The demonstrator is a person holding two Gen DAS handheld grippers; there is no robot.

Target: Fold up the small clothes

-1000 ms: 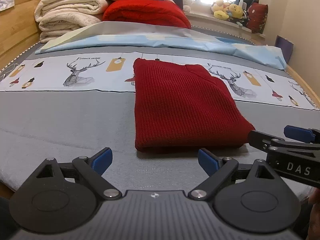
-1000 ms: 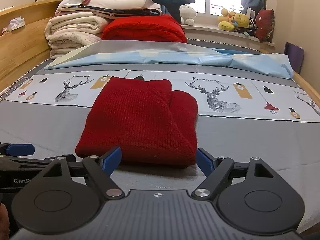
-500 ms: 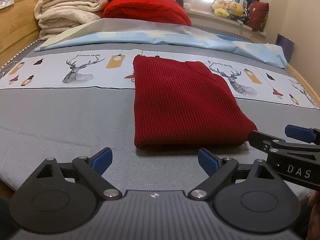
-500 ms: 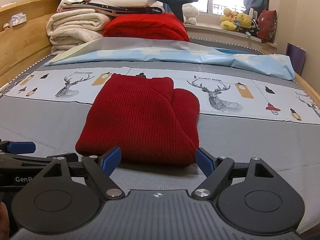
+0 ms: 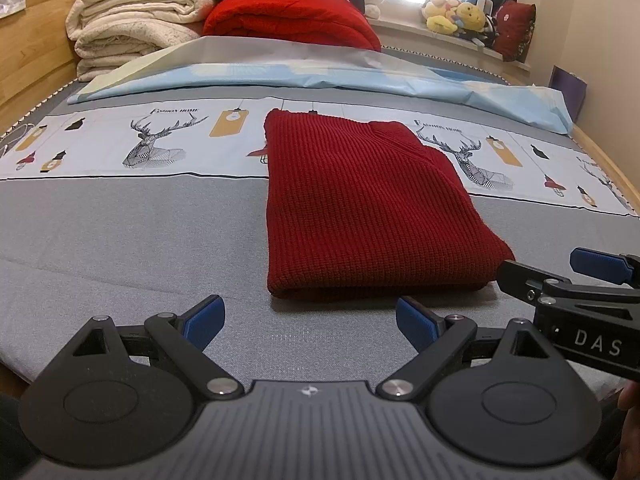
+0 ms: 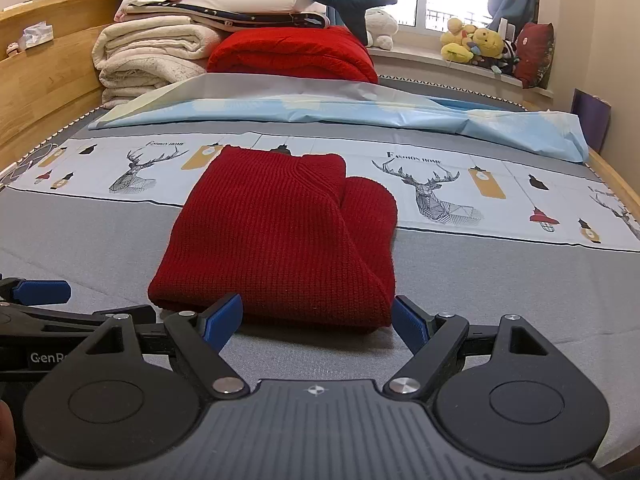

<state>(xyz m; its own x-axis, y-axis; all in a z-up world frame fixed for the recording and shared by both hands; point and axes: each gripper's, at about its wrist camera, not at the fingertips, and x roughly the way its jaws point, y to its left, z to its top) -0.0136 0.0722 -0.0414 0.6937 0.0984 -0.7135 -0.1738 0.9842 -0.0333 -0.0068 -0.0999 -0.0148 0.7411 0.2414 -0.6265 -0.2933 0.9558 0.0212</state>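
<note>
A dark red knit sweater [image 5: 360, 204] lies folded into a rectangle on the grey bed, its near edge toward me; it also shows in the right wrist view [image 6: 280, 236] with a rolled sleeve along its right side. My left gripper [image 5: 310, 320] is open and empty, just short of the sweater's near edge. My right gripper [image 6: 318, 318] is open and empty, its fingertips at the near edge without gripping it. The right gripper also shows at the right of the left wrist view [image 5: 560, 284], and the left gripper at the left of the right wrist view [image 6: 40, 300].
A light blue quilt [image 5: 320, 76] lies across the bed behind the sweater. Folded white blankets [image 5: 136, 28] and a red blanket [image 5: 292, 16] are stacked at the head. A wooden bed frame [image 6: 44, 80] runs along the left. Stuffed toys [image 6: 476, 44] sit on the windowsill.
Both grippers have tilted and risen slightly, so the sweater sits a little higher in view. The sweater has not moved. Both grippers stay open.
</note>
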